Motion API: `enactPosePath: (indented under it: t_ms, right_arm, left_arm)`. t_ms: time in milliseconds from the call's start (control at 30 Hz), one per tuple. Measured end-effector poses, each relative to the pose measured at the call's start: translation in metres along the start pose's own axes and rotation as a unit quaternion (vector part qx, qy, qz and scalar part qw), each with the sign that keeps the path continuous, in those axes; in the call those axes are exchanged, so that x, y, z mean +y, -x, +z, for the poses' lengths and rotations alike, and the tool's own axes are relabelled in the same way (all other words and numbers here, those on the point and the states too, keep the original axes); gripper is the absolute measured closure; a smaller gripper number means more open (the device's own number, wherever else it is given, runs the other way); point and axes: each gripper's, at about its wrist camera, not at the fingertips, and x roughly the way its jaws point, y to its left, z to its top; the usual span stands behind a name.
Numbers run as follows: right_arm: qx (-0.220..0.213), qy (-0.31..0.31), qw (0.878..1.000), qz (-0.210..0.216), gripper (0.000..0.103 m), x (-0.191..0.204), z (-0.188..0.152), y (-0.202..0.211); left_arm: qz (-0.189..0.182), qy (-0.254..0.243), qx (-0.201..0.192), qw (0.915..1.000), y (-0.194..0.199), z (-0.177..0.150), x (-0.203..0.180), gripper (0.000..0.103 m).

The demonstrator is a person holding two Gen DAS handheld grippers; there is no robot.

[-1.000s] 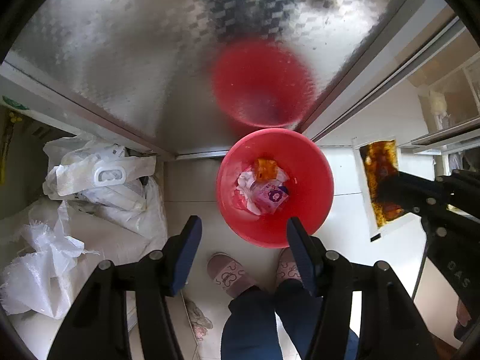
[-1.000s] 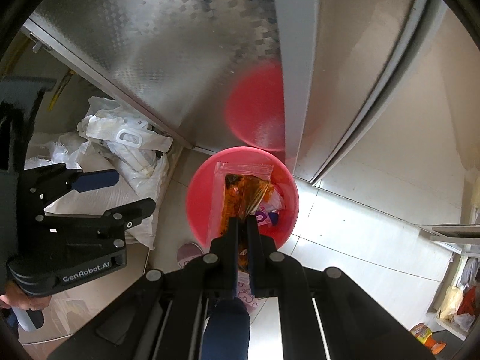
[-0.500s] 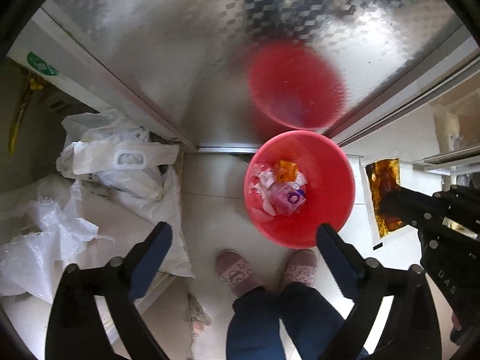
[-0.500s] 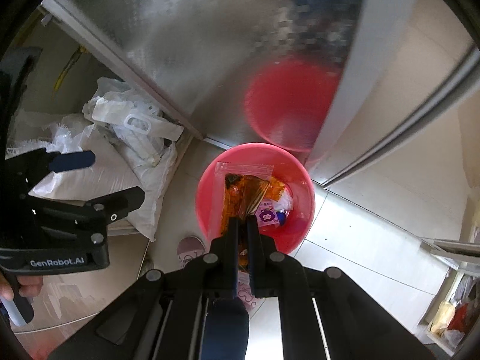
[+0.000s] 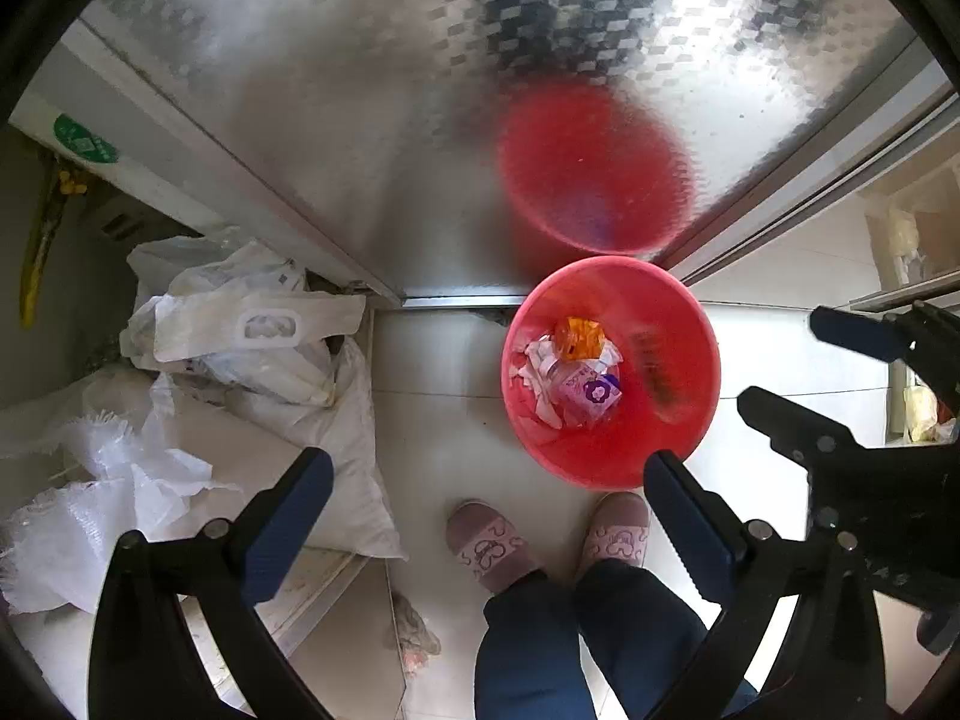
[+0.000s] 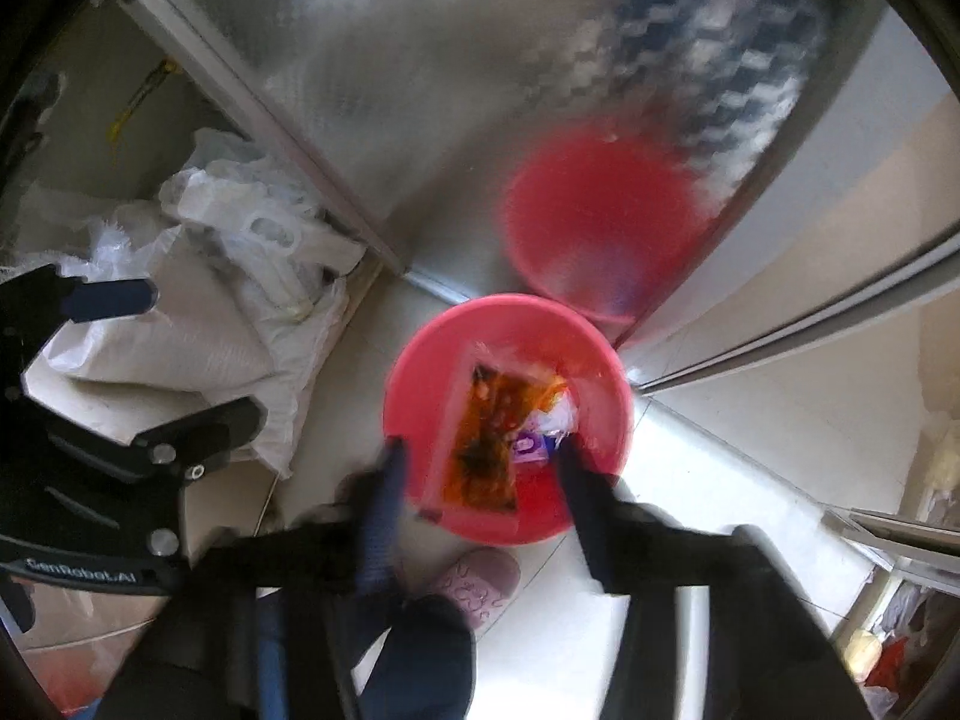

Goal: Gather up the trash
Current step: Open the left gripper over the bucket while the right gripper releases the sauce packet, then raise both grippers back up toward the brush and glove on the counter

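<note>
A red bin [image 5: 690, 324] stands on the tiled floor below both grippers, holding an orange wrapper [image 5: 579, 339], white paper and a purple packet [image 5: 591, 390]. My right gripper [image 6: 480, 465] hangs over the bin [image 6: 510, 307] and its jaws are opening. A clear bag of orange-brown sauce [image 6: 486, 444] lies loose between them above the bin, and neither pad touches it. My left gripper [image 5: 483, 480] is wide and still opening, with nothing between its fingers. Each gripper also shows in the other's view, the right gripper [image 5: 804, 366] at the right edge and the left gripper [image 6: 174, 360] at the left edge.
A patterned steel panel [image 5: 420, 90] rises behind the bin and mirrors it in red. White sacks and plastic bags [image 5: 258, 354] are piled to the left. A person's pink slippers [image 5: 486, 546] and blue trouser legs stand right by the bin. Shelves [image 5: 912, 240] are at the right.
My right gripper's jaws have come apart and let go of the sauce bag, which now sits lower over the bin. The left gripper's jaws have spread much wider.
</note>
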Motion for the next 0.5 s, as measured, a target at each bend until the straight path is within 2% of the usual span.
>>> enactPosePath:
  t_ms: [100, 267, 433, 500]
  right_arm:
    - [0.003, -0.011, 1.000, 0.003, 0.027, -0.004, -0.002, 0.003]
    - [-0.002, -0.022, 1.000, -0.011, 0.017, -0.003, -0.006, 0.027]
    - [-0.004, -0.043, 0.999, -0.027, 0.002, -0.004, -0.012, 0.082]
    - [-0.011, -0.053, 0.998, -0.026, 0.001, -0.002, -0.014, 0.115]
  left_arm:
    - [0.001, -0.003, 0.001, 1.0000, 0.006, -0.003, 0.000, 0.000]
    - [-0.006, 0.003, -0.009, 0.9999, 0.036, -0.007, 0.000, 0.000]
    - [0.000, -0.007, -0.031, 0.9995, 0.101, -0.012, -0.003, 0.000]
    - [0.001, -0.015, -0.041, 0.9990, 0.132, -0.014, -0.004, 0.000]
